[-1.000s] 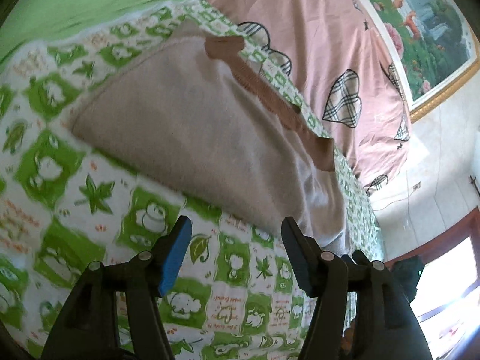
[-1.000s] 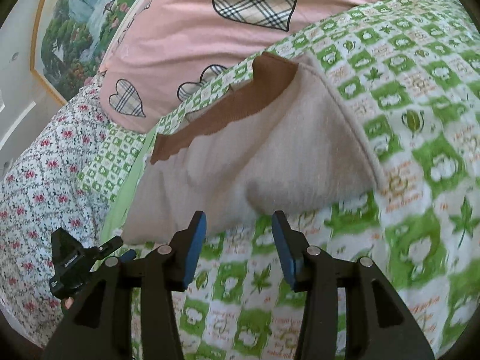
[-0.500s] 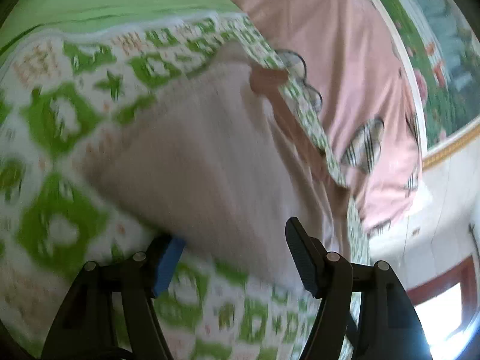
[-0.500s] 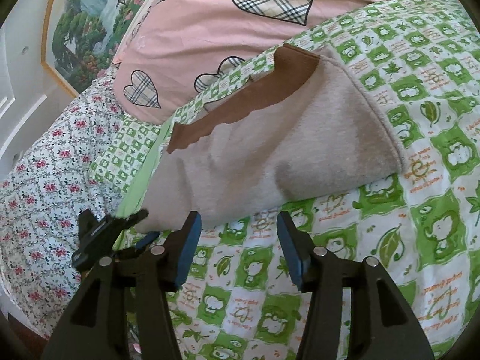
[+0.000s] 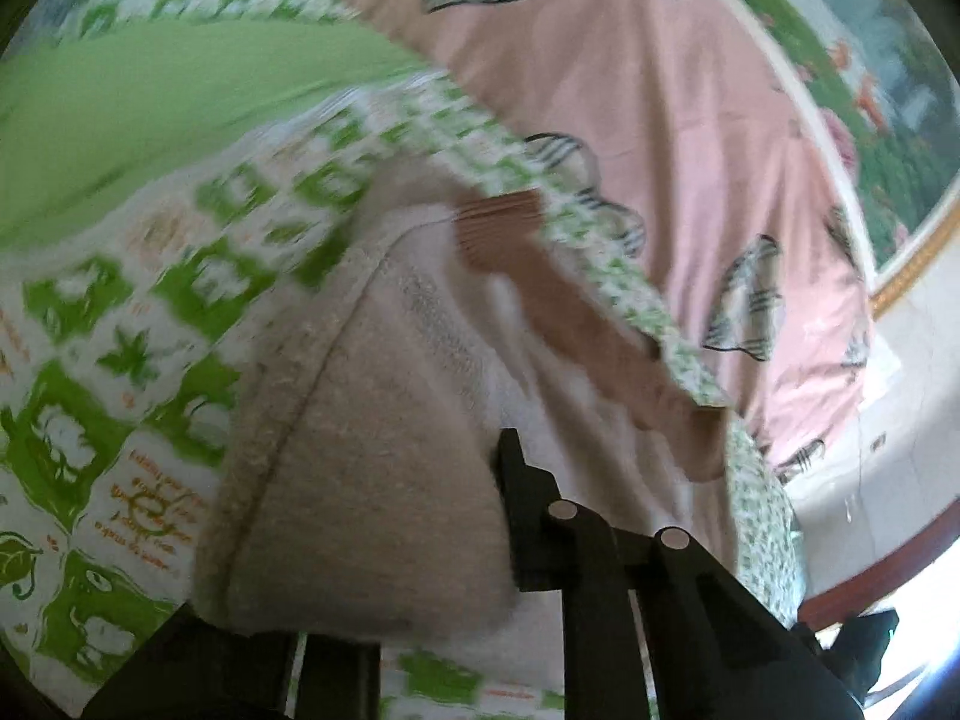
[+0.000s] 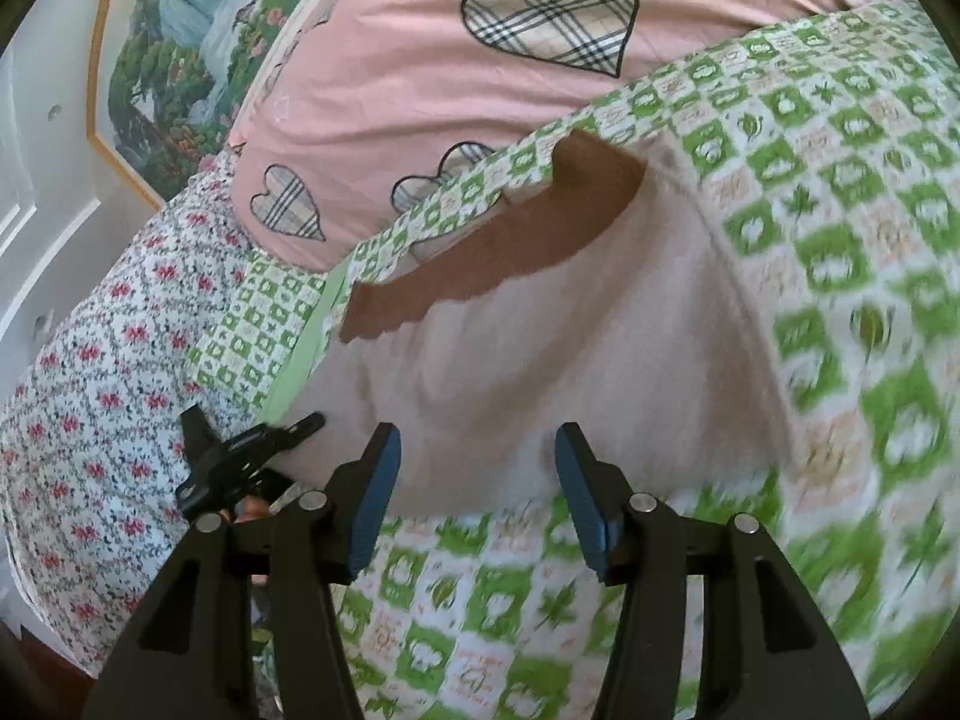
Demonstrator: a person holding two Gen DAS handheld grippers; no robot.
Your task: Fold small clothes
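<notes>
Currently the beige garment (image 6: 576,360), with its brown waistband (image 6: 492,252), lies on the green-and-white patterned sheet (image 6: 840,210) of the bed, below the pink quilt (image 6: 420,90). Left tool (image 5: 432,546): jaws closing, garment's near folded edge bunched between them; one finger hidden under cloth, contact appears made. Right tool (image 6: 474,498): jaws opening, blue pads (image 6: 375,498) apart at the garment's near hem, nothing gripped. Left-wrist view blurred. Framed landscape picture (image 6: 174,78) on wall behind.
</notes>
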